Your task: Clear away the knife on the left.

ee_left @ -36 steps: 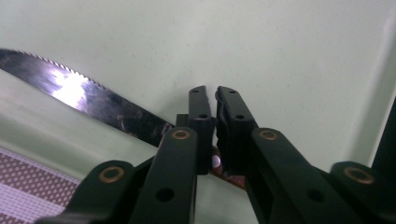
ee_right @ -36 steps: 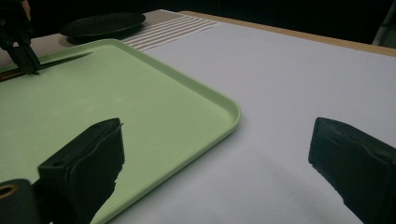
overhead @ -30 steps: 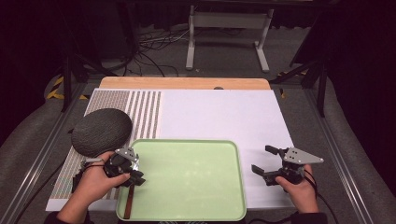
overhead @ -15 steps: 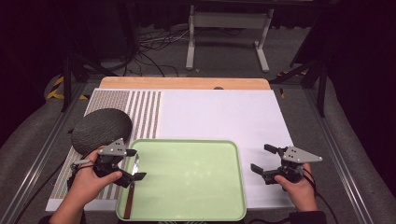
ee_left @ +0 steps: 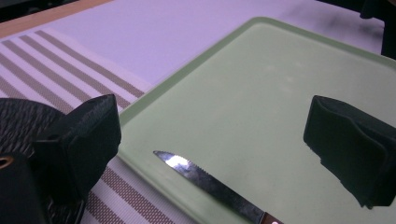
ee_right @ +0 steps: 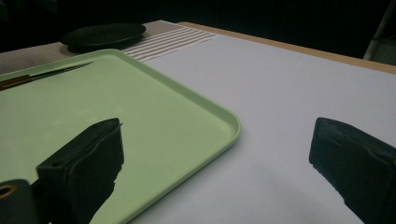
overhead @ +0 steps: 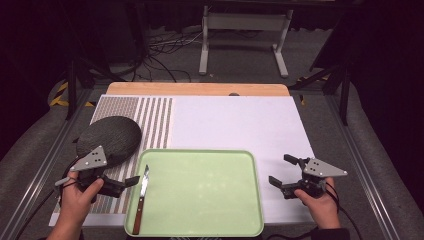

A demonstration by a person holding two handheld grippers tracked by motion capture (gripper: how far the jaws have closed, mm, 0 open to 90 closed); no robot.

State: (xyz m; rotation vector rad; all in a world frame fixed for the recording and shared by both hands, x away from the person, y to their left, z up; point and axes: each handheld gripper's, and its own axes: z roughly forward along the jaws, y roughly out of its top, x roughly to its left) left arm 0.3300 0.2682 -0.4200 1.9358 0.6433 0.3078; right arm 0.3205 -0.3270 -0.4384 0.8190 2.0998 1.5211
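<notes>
**Knife lies on the tray, both tools empty**

The knife (overhead: 142, 196) lies flat inside the green tray (overhead: 200, 235), along its left edge, with the blade pointing away from the person and the brown handle toward the near rim. Nothing else is in the tray; the rest of its floor is bare. From how things lie, the knife looks already set down in the tray, so that part of the work seems done, and what is left, if anything, cannot be read from the pictures.

The left tool (overhead: 127, 184) sits just outside the tray's left rim, over the striped mat (overhead: 150, 120), with its jaws spread and nothing between them. In the left gripper view the serrated blade (ee_left: 205, 182) shows between the two black jaws but lower down, resting on the tray and apart from both of them. The tool is near the knife without touching it.

The right tool (overhead: 282, 172) is held over the white sheet (overhead: 235, 122) just beside the tray's right rim, jaws spread wide and empty. In the right gripper view one jaw hangs over the tray's corner and the other over the white sheet.

A dark round dish (overhead: 109, 140) stands on the striped mat behind the left hand (overhead: 75, 200), well apart from the knife. It appears to hold nothing, though its inside is hard to make out. The worktop (overhead: 200, 89) beyond carries nothing more.
</notes>
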